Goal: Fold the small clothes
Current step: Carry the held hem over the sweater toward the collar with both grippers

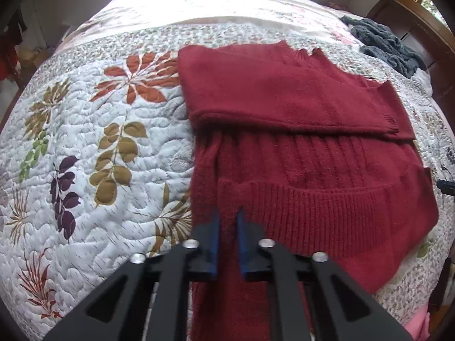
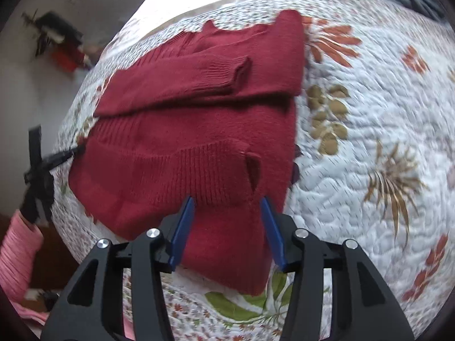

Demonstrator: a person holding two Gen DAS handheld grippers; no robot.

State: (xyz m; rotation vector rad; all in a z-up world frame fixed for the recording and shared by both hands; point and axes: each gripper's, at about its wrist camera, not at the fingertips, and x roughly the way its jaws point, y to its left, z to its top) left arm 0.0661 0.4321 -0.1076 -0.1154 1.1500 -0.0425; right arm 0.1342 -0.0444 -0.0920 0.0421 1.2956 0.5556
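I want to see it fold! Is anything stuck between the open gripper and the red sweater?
Nothing visible. The right gripper has its fingers spread open directly over the red sweater on the quilt, with only sweater fabric showing between them.

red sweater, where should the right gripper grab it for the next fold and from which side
Probably the near hem corner of the red sweater, where the plain edge hangs toward the right gripper. Its fingers are open, straddling that flap, so come in low from the near bed edge and pinch the doubled layer. The left gripper looks closed on the other near part, hinting at a matched lift.
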